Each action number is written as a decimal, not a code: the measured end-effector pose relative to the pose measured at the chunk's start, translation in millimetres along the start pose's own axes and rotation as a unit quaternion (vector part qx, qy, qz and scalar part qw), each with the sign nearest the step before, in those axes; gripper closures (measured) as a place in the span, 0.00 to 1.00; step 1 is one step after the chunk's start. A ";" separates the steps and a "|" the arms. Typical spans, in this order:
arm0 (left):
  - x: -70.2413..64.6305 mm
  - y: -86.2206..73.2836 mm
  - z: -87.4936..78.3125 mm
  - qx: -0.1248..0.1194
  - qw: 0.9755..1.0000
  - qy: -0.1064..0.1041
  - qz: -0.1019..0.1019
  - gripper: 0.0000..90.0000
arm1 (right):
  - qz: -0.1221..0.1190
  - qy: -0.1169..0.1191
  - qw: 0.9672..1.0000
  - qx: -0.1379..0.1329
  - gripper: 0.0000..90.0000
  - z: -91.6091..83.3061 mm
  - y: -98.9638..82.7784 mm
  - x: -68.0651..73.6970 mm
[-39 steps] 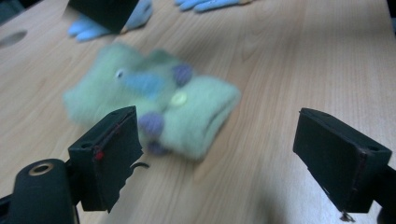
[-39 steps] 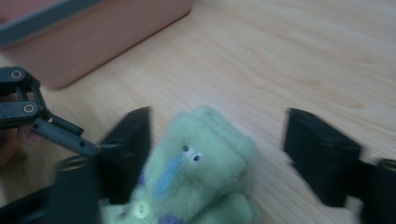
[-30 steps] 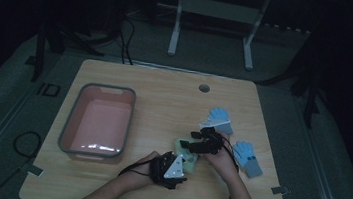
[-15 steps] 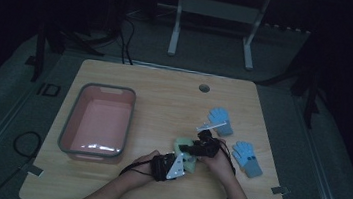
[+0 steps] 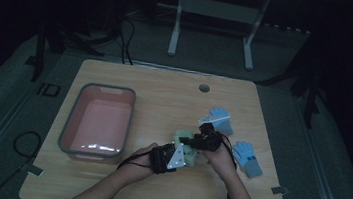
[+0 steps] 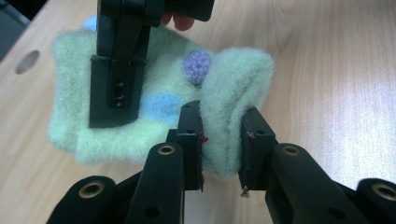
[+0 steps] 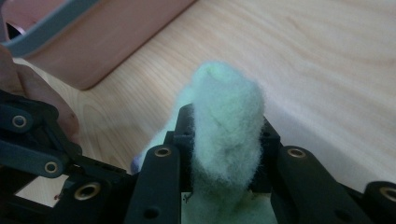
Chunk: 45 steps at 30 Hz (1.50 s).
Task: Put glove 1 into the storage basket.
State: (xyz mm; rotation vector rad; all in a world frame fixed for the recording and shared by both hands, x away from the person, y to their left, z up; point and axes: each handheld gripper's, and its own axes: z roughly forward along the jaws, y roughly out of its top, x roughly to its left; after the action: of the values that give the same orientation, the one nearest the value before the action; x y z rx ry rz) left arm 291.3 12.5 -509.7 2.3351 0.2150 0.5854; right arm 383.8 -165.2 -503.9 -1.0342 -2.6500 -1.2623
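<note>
Your left tongs [image 6: 219, 140] and right tongs [image 7: 224, 140] have each just closed on a fold of the green glove [image 6: 154, 98] — one at each end, ready to lift it off the desk [image 6: 327, 70].

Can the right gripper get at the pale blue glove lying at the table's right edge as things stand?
Probably not yet: the right gripper is shut on a fuzzy green mitten also pinched by the left gripper. The pale blue glove lies unobstructed beside that hand.

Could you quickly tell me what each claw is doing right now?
Left claw: closed on a fold of the fuzzy green sock.
Right claw: closed on the same sock.
</note>
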 end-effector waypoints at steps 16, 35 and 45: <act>22.9 -5.5 -53.6 0.011 1.000 0.018 0.009 0.83 | -0.041 0.024 0.999 -0.019 0.79 2.6 47.6 33.9; 50.0 -41.6 -109.1 0.029 0.997 0.062 -0.020 0.83 | -0.082 0.048 0.995 -0.013 0.79 42.0 111.7 77.2; 60.1 -73.6 -139.8 0.045 0.996 0.076 -0.028 0.83 | -0.102 0.061 0.993 -0.004 0.79 76.3 138.6 108.2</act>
State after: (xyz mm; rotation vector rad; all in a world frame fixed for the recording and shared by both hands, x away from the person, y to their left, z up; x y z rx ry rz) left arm 279.8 169.6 -448.2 2.3630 0.3826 0.7402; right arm 398.2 10.6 -428.8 -0.6743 -2.7130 -1.3239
